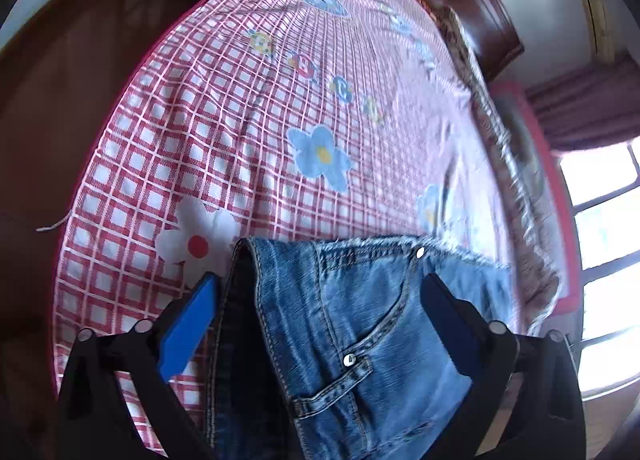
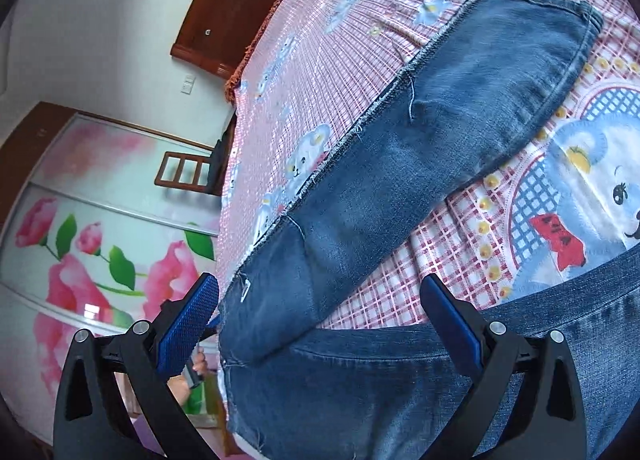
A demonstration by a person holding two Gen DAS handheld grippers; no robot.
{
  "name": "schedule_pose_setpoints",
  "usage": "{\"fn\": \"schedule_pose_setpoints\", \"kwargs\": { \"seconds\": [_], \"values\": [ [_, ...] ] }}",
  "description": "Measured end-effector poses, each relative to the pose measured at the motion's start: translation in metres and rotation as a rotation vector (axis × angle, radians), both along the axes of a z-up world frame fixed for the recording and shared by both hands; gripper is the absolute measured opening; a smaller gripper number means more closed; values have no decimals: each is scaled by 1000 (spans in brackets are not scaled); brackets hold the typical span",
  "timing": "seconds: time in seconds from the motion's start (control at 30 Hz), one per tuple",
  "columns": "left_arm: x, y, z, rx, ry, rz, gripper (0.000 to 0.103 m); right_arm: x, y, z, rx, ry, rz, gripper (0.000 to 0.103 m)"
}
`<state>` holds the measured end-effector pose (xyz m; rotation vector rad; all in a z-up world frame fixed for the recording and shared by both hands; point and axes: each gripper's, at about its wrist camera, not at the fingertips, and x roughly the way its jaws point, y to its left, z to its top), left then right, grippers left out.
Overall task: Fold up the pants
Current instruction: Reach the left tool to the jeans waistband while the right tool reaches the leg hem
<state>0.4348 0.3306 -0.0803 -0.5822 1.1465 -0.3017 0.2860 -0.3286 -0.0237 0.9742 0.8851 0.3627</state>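
At the bottom of each view, the left claw (image 1: 320,324) and the right claw (image 2: 320,324) both stand released over blue jeans (image 1: 352,340) lying on the pink checked bedsheet (image 1: 224,108), one leg (image 2: 460,112) stretching toward the upper right.

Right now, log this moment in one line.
task: fold pants | jeans: on checked bedsheet | left gripper: open, astride waistband | right gripper: open over leg
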Motion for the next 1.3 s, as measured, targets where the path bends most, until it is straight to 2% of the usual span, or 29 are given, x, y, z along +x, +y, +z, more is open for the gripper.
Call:
{"fn": "schedule_pose_setpoints", "kwargs": {
  "seconds": [0.03, 0.07, 0.1, 0.13, 0.17, 0.2, 0.37, 0.43, 0.53, 0.63, 0.67, 0.7, 0.73, 0.77, 0.8, 0.87, 0.97, 1.0, 1.03, 1.07, 1.1, 1.17, 1.23, 1.3],
  "values": [
    [-4, -3, 0, 58, 4, -12, 80, 2, 1, 0, -6, 2, 2, 100],
    [-4, -8, 3, 126, 9, -18, 64, 4, 1, -1, -16, 13, 4, 100],
    [-8, -4, 3, 144, 14, -15, 52, 5, 0, -2, -32, 30, 6, 100],
    [-9, -1, 2, 171, 34, 11, 31, 6, -2, -3, -42, 35, 9, 100],
    [-10, 3, 2, 162, 48, 27, 20, 6, -4, -3, -56, 39, 5, 100],
    [-13, 6, 2, 145, 54, 28, 17, 5, -6, -4, -76, 46, 3, 100],
    [-19, -16, 17, 249, 13, 17, 13, 3, -26, -7, -140, 73, -10, 100],
    [-25, -24, 31, 291, -38, 18, 13, 2, -38, -7, -171, 81, -24, 100],
    [-35, -27, 42, 313, -110, 17, 13, -1, -56, -3, -200, 74, -45, 100],
    [-28, -23, 22, 306, -48, 42, 17, 3, -72, -3, -237, 65, -55, 100],
    [-26, -18, 15, 285, -33, 62, 35, 6, -75, -4, -256, 69, -58, 100],
    [-22, -12, 9, 251, -31, 90, 40, 11, -82, -7, -281, 81, -57, 100],
    [-23, -11, 8, 225, -59, 104, 57, 17, -88, -9, -303, 102, -56, 100],
    [-20, -14, 7, 179, -88, 86, 81, 24, -96, -10, -316, 113, -56, 100],
    [-20, -16, 6, 178, -97, 62, 87, 32, -104, -8, -328, 107, -66, 100],
    [-11, -37, 6, 270, -83, -8, 101, 49, -125, -1, -368, 92, -111, 100],
    [-2, -59, 3, 428, -54, -94, 100, 89, -163, 8, -404, 95, -164, 100],
    [-1, -58, 3, 438, -49, -103, 99, 108, -176, 8, -398, 111, -176, 100],
    [-1, -57, 4, 446, -46, -103, 91, 122, -185, 8, -397, 121, -180, 100],
    [0, -54, 5, 458, -42, -92, 79, 137, -190, 8, -409, 136, -181, 100],
    [0, -49, 7, 465, -35, -78, 73, 153, -195, 7, -447, 155, -180, 100],
    [-1, -35, 9, 455, -19, -59, 49, 179, -196, 5, -502, 181, -157, 100],
    [-2, -23, 10, 413, -6, -45, 40, 203, -191, 1, -565, 216, -128, 100],
    [-1, -25, 10, 407, 7, -59, 35, 220, -179, 1, -600, 205, -60, 100]
  ]
}}
